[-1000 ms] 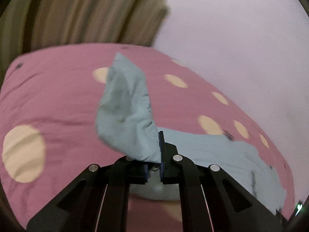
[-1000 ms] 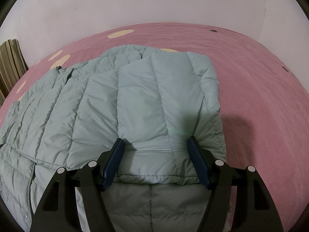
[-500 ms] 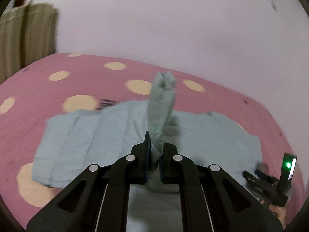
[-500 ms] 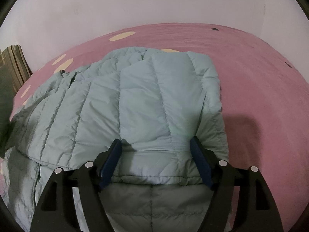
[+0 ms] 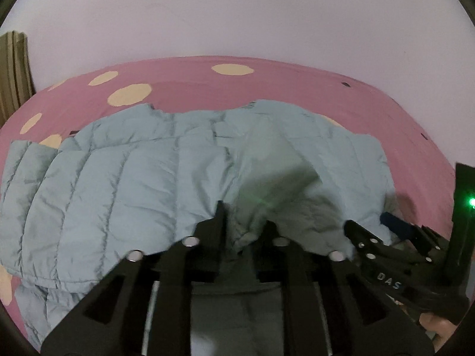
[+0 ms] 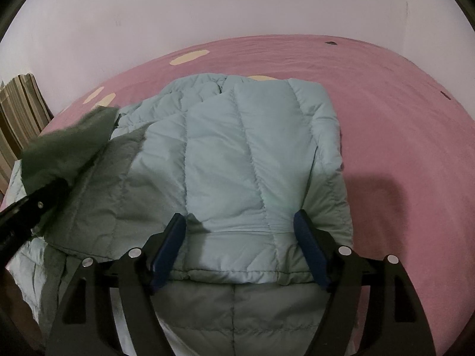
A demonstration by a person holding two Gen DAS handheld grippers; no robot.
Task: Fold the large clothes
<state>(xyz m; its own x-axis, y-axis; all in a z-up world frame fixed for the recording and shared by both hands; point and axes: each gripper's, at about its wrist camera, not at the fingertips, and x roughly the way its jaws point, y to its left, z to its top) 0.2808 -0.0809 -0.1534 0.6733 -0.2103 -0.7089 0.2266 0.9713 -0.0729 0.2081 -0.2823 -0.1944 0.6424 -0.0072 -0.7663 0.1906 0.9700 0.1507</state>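
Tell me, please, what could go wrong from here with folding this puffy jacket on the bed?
1. The left claw is opening with the sleeve between its fingers; the sleeve is bunched, so it may drop crumpled instead of flat across the jacket.
2. The right claw stands open over the folded side, pressing nothing; the puffy padding could spring back.
3. The two claws sit close together, so they might bump.

a pink bed cover (image 6: 386,118) with cream dots, a pale wall (image 6: 237,6) behind, striped curtain (image 6: 20,112) at the left edge.
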